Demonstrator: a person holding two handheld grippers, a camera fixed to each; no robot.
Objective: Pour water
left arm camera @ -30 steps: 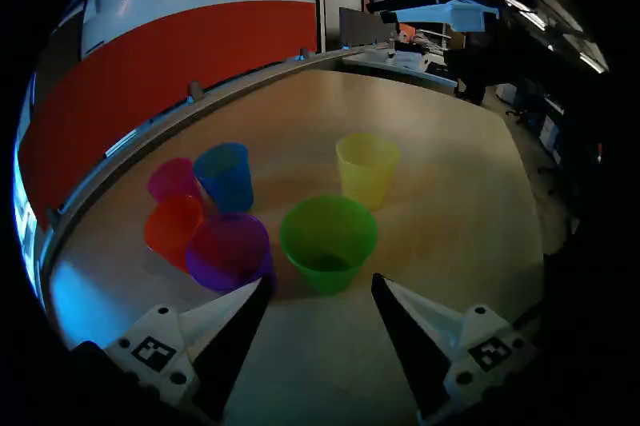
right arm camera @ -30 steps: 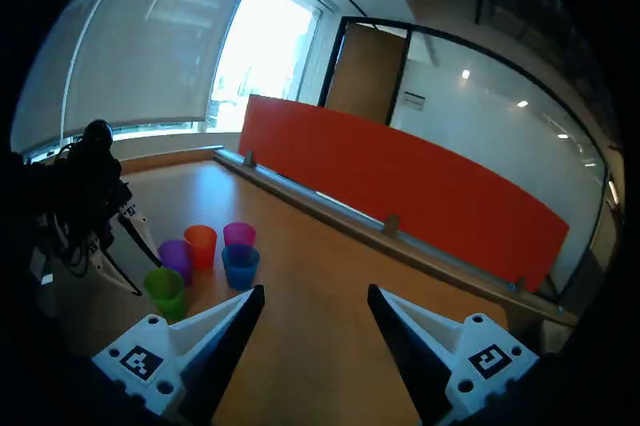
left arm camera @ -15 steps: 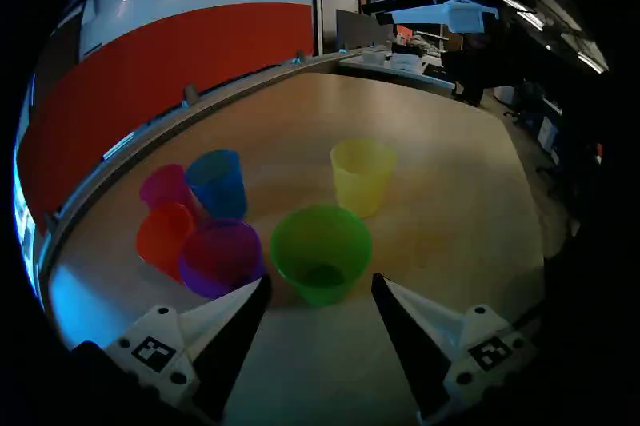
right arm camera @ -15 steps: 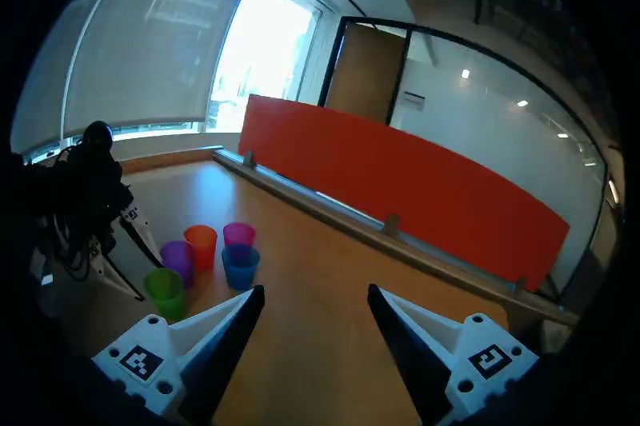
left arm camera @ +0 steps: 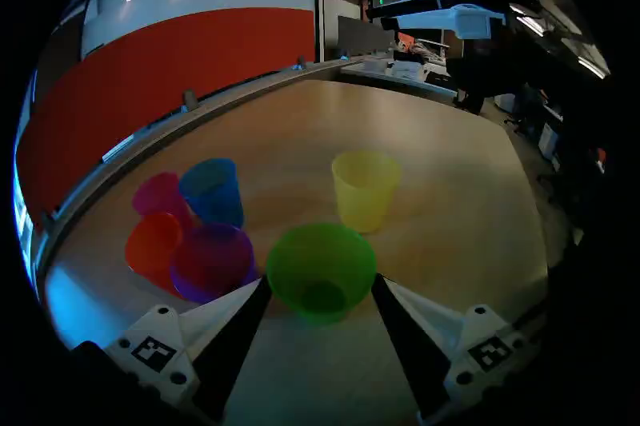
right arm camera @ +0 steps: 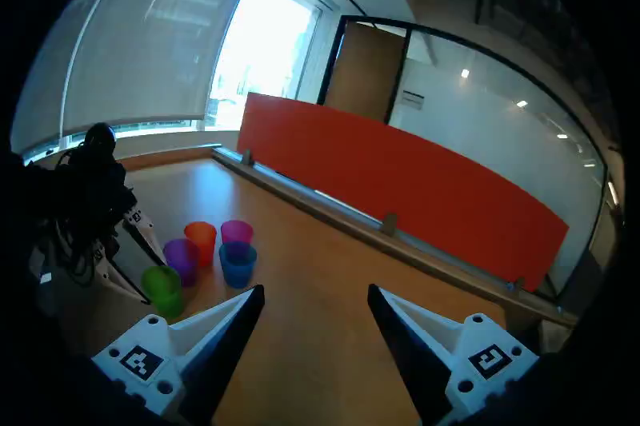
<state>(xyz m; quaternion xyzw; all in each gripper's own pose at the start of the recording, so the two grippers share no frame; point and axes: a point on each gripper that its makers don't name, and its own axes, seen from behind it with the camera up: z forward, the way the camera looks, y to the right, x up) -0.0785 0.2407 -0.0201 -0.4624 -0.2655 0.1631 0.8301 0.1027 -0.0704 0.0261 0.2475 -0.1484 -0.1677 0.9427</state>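
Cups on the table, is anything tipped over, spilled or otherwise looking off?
Nothing stands out. The green cup, yellow cup, purple cup, orange cup, pink cup and blue cup all stand upright, and the table shows no spill. The left gripper sits open at the green cup.

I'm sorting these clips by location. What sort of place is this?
Probably an office, perhaps a meeting room or shared workspace. A long wooden table is edged by an orange divider panel, a glass wall rises behind it, and more desks stand farther off in the left gripper view.
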